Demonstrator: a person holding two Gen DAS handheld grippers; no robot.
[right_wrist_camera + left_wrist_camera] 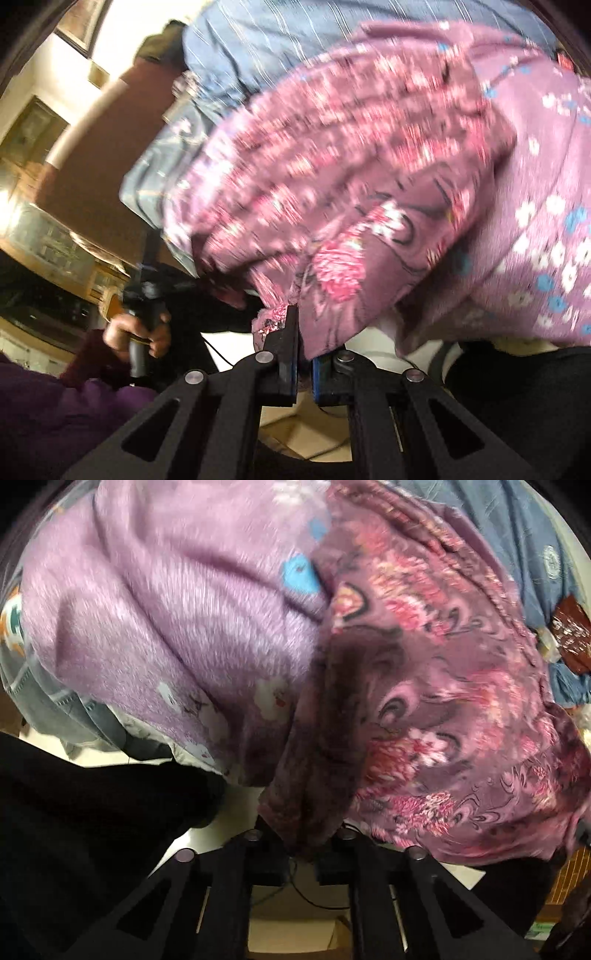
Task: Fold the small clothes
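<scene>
A purple-pink floral fleece garment [424,709] hangs in front of my left gripper [301,845], which is shut on its lower edge. The same garment [351,192] fills the right wrist view, and my right gripper [304,343] is shut on another part of its edge. Both views are blurred by motion. A lilac fleece cloth with blue and white prints [166,602] lies behind it, and shows at the right of the right wrist view [546,221]. The left gripper, held in a hand [144,317], appears at the left in the right wrist view.
Blue striped bedding [295,40] and blue cloth [517,535] lie behind the garments. Denim [55,701] sits at the left. A brown surface [110,155] and wooden furniture [33,140] stand at the left. A white surface [295,915] lies below.
</scene>
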